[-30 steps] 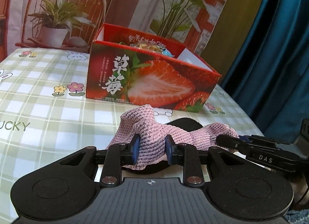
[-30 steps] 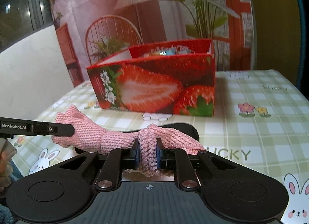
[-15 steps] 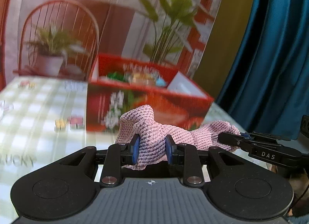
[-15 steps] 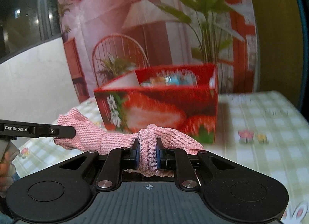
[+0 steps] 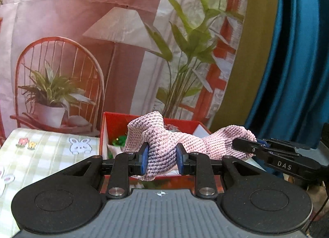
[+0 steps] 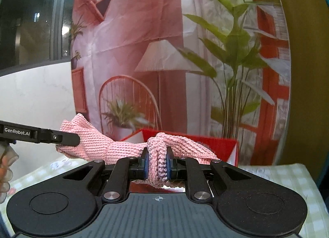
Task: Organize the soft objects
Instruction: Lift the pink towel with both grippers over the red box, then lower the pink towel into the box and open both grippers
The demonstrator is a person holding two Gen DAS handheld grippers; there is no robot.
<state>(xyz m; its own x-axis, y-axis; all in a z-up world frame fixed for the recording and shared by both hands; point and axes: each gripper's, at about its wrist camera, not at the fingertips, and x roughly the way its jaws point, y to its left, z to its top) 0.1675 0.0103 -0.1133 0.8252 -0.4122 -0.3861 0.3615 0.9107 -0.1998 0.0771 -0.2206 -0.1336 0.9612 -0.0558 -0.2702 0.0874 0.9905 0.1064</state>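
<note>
1. The left gripper [image 5: 161, 161] has its blue pads pressed onto one bunched end of a pink knitted cloth [image 5: 162, 147]; its jaws stand narrow, with a thick fold of knit filling the gap
2. The right gripper [image 6: 157, 165] pinches the other end of the same cloth [image 6: 123, 148], its jaws closer together than the left pair, squeezing a rolled ridge of the knit
3. Each camera catches the other tool from the side: in the left wrist view the right gripper [image 5: 249, 146] enters from the right edge with its tip on the cloth; in the right wrist view the left gripper [image 6: 65, 138] enters from the left edge and clamps the far corner
4. The cloth hangs between the two tools, slack in the middle, raised clear of the table and in front of the open top of a red strawberry box [image 5: 185, 121]
5. Inside the box, something green [image 5: 120, 140] and a white flap show behind the cloth
6. The box [image 6: 222, 145] stands on a green checked tablecloth [image 5: 51, 151] printed with rabbits and flowers
7. Behind it hangs a printed backdrop [image 5: 115, 32] showing a lamp, a chair and plants, with a blue curtain [image 5: 298, 63] at the right
</note>
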